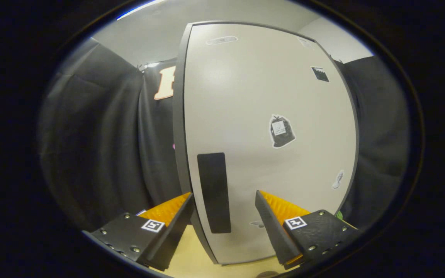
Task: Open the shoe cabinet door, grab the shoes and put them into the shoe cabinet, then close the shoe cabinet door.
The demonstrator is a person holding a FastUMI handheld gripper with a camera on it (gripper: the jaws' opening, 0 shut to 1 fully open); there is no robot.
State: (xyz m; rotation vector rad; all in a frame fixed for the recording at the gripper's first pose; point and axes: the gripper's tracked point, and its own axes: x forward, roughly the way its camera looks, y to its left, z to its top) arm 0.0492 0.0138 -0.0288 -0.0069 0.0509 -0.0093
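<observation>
1. Your gripper (224,200) is standing wide open, holding nothing; the two fingers are reaching toward the shoe cabinet door (269,116), one on each side of its dark handle (214,192).
2. The handle, a tall dark rectangle, is sitting between your fingers and just ahead of them, closer to the left finger than to the right one. Whether either fingertip is touching the door cannot be told.
3. The door's dark edge (179,127) is running upright just beyond your left finger, so that finger is lining up almost on the edge while the right finger is pointing at the pale door face.
4. Past that edge, beyond your left finger, black cloth (102,146) is hanging in folds, set back from the door and leaving open room on that side. More black cloth is hanging beyond the door's far edge, past your right finger.
5. Stickers are showing on the door face: a dark bag-shaped sticker (282,131) above and beyond your right finger, a small dark square sticker (320,73) higher up, a pale oval one (221,39) near the top, and a small pale one (338,179) low by the far edge. Their printing is too small to read.
6. A light wooden floor (191,262) is lying under your fingers and running up to the door's lower edge.
7. A pale wall (145,38) is rising above the cloth behind the door.
</observation>
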